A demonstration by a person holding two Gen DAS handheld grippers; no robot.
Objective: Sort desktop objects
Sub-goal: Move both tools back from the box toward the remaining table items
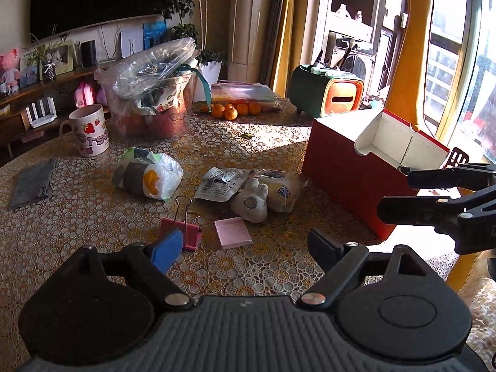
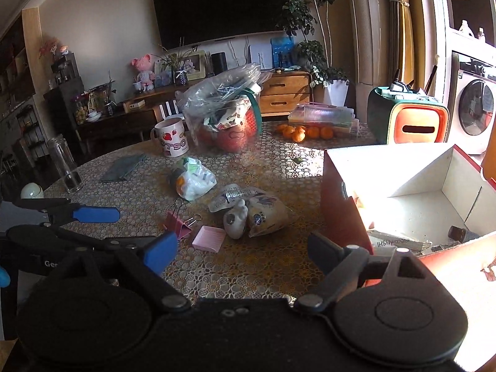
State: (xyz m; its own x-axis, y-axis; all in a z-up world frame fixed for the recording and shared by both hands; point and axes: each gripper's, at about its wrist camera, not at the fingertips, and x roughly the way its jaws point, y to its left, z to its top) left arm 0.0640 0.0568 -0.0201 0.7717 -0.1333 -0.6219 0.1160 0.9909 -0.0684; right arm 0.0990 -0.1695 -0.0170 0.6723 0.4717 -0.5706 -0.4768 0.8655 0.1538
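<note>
The red cardboard box (image 2: 344, 204) with a white inside stands open at three o'clock on the counter (image 1: 266, 266); only the right wrist view looks down into it, showing printed paper (image 2: 400, 241) and a small dark brown lump (image 2: 456, 232) on its floor, while the left wrist view sees just its red wall and white rim. At the counter's centre lie the loose things: a pink binder clip (image 1: 183, 232) with wire handles, a flat pink ribbed pad (image 1: 233, 233) just beside it, a white plush toy (image 1: 251, 202) touching a crinkled yellow packet (image 1: 283, 190), and a silvery printed sachet (image 1: 220, 183). At eleven o'clock sits a wrinkled white plastic bundle (image 1: 148, 177), then a strawberry-printed mug (image 1: 90, 130) and a clear tub (image 1: 155, 108) stuffed with bags. Small oranges (image 1: 232, 110) line up at twelve o'clock. Lace-patterned cloth covers the counter. The left gripper (image 1: 245, 245) hangs with jaws spread and nothing between them; the right gripper (image 2: 241, 251) likewise gapes empty. Only the right view shows a tall glass (image 2: 63, 164) at nine o'clock.
</note>
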